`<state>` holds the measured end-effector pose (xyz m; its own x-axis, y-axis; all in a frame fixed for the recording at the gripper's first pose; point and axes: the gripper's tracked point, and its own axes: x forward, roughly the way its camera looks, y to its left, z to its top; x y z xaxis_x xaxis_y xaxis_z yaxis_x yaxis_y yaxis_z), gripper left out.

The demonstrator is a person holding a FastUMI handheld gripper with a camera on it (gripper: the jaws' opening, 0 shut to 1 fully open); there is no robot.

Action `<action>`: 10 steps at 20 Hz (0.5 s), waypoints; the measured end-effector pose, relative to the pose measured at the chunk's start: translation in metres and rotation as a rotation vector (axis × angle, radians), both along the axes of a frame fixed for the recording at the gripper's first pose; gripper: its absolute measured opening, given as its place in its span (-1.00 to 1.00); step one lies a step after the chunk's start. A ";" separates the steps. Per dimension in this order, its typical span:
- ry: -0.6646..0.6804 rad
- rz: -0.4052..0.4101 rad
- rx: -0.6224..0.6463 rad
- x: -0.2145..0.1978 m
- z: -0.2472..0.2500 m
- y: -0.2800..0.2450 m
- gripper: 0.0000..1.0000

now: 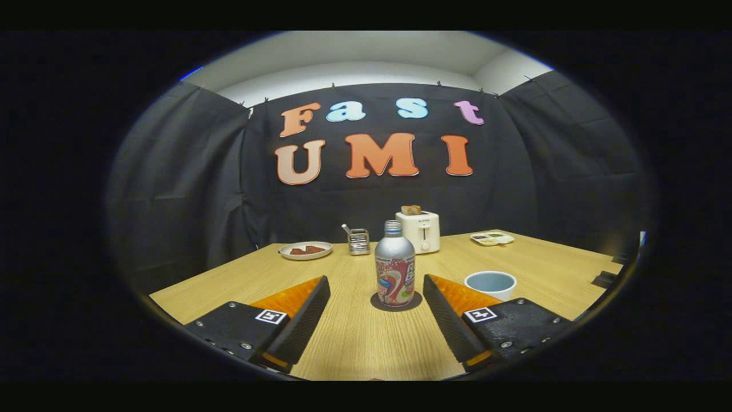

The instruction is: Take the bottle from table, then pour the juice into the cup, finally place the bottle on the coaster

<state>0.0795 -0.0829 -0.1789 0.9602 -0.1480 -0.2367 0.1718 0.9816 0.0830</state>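
A silver bottle (pixel 394 264) with a colourful label and a screw cap stands upright on a dark round coaster (pixel 396 302) in the middle of the wooden table (pixel 354 337). My gripper (pixel 376 283) is open, its two fingers spread wide to either side of the bottle and not touching it. The bottle sits just ahead of the fingertips, between their lines. A pale blue cup (pixel 490 284) stands right of the bottle, just behind the right finger (pixel 452 309).
At the table's far side stand a white toaster (pixel 418 230) with bread in it, a metal holder (pixel 358 240), a plate (pixel 305 250) of brown food on the left and a small divided tray (pixel 492 238) on the right. Black cloth walls close the booth.
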 end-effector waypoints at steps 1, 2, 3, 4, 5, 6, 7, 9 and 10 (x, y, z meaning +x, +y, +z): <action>0.000 0.001 -0.006 -0.006 0.009 0.005 0.93; -0.007 0.008 -0.021 -0.012 0.018 0.009 0.93; -0.007 0.018 -0.047 -0.017 0.028 0.013 0.93; -0.012 0.029 -0.081 -0.022 0.036 0.018 0.93; -0.020 0.028 -0.114 -0.025 0.046 0.017 0.94; -0.024 0.022 -0.130 -0.029 0.053 0.017 0.93; -0.035 0.018 -0.126 -0.033 0.062 0.019 0.93; -0.060 0.024 -0.095 -0.039 0.077 0.026 0.93; -0.071 0.021 -0.092 -0.042 0.084 0.026 0.94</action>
